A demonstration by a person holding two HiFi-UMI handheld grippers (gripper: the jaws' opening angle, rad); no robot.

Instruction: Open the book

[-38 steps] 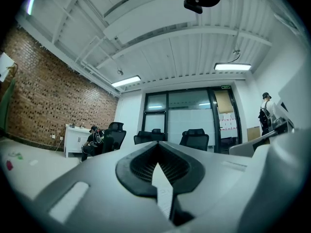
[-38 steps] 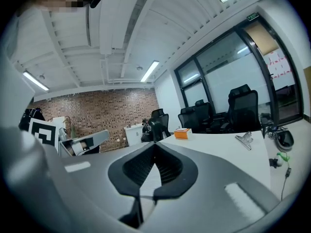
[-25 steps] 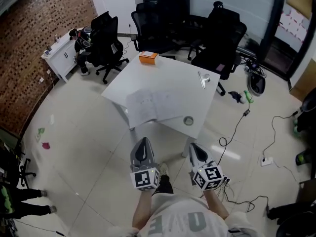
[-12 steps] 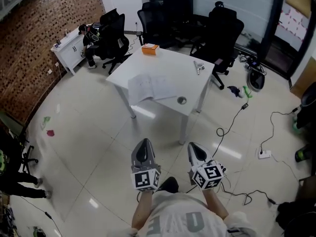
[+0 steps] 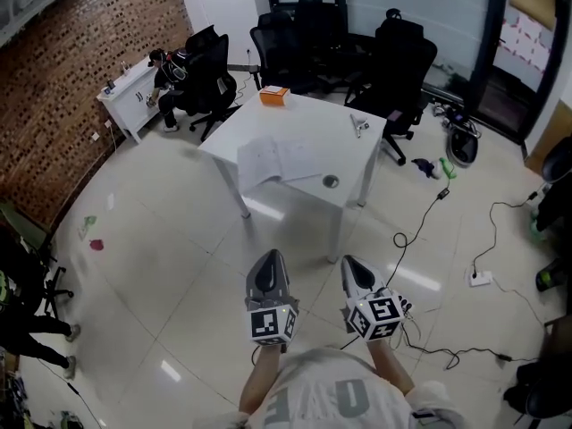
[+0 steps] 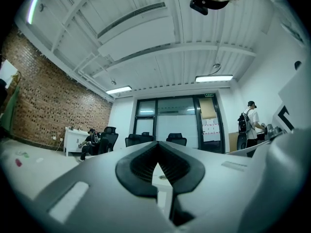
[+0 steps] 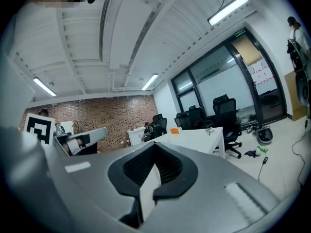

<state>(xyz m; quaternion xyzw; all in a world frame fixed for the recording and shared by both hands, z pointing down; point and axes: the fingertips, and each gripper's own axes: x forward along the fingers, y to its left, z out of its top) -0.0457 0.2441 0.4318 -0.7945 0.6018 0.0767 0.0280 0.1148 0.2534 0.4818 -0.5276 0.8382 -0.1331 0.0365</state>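
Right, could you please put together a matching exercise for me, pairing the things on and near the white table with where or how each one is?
Things:
1. orange box
2. book
3. small round object
4. left gripper

Places or states:
a. on the table by its near edge, right of the book
b. jaws shut and empty, over the floor, short of the table
c. at the table's far corner
d. lying flat, white, on the table's left half

Pairs: 1-c, 2-d, 3-a, 4-b.
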